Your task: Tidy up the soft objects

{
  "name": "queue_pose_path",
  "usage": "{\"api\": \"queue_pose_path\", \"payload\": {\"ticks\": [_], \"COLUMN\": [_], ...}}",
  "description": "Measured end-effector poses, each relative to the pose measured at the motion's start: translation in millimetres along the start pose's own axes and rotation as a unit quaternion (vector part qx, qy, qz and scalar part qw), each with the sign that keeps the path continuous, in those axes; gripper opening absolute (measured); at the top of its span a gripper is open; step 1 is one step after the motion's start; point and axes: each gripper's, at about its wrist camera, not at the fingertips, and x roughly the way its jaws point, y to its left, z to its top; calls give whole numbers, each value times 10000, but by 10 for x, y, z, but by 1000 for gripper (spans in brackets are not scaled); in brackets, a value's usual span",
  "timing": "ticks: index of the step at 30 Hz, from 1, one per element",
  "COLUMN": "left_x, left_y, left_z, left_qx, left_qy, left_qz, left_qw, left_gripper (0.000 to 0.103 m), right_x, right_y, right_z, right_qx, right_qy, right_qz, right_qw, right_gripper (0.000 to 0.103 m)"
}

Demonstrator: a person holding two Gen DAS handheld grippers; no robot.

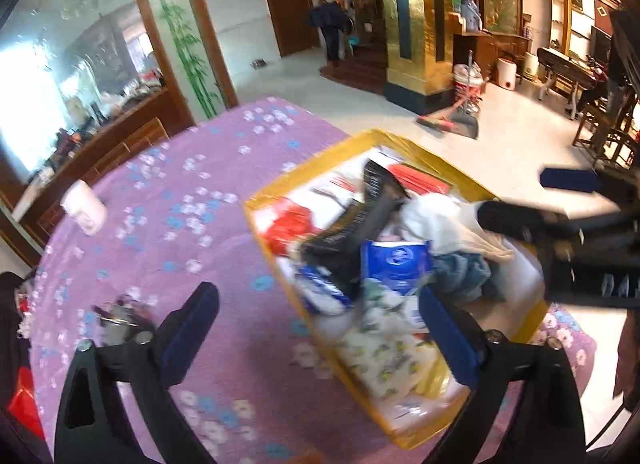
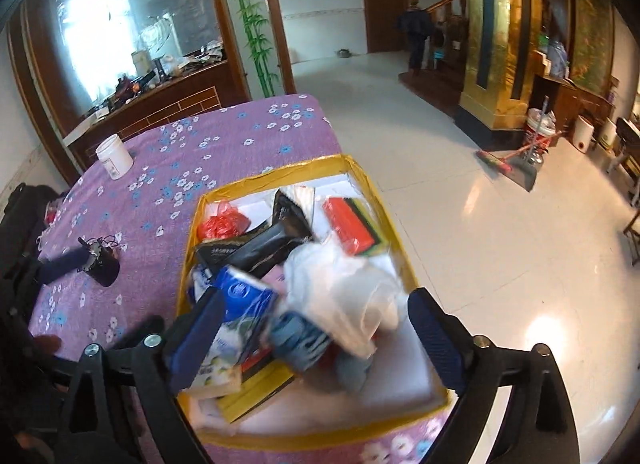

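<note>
**Hovering tongs, both wide, over a filled box**

Hovering above the table, the left tongs (image 1: pixel 320 328) stand wide with nothing between the blue pads; the right tongs (image 2: pixel 316 328) likewise gape empty.

Below them: a yellow-rimmed box (image 2: pixel 276 173) on a purple flowered tablecloth (image 1: pixel 168 191). It holds the soft objects in a heap: white cloth (image 2: pixel 344 288), blue-grey fabric (image 1: pixel 460 272), a floral-print pack (image 1: pixel 384 348), a blue tissue pack (image 2: pixel 244 296), a black pouch (image 2: pixel 264 244), a red bag (image 2: pixel 218 225), and a red-and-green block (image 2: pixel 352 223).

On the table beside the box: a white jar (image 2: pixel 114 157), upright, well apart, and a dark item (image 2: pixel 100 260) with a cord.
</note>
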Motion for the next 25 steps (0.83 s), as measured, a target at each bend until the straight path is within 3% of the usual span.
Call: {"api": "queue_pose_path", "payload": {"ticks": [2, 8, 16, 25], "left_x": [-69, -71, -239, -261], "left_y": [73, 187, 369, 411], "left_z": [-22, -101, -242, -352], "left_qx": [4, 119, 167, 89], "left_qy": [-21, 505, 370, 492], "left_qz": [81, 147, 819, 705], "left_qw": [10000, 9985, 9958, 9963], "left_gripper": [103, 103, 103, 103], "right_x": [-2, -76, -114, -109], "right_y": [64, 180, 284, 332], "right_z": [-80, -181, -176, -164], "right_qx": [73, 179, 216, 178], "right_qy": [71, 69, -20, -47], "right_qz": [39, 10, 29, 90], "right_qw": [9999, 9998, 9998, 9998], "right_gripper": [96, 96, 96, 96]}}
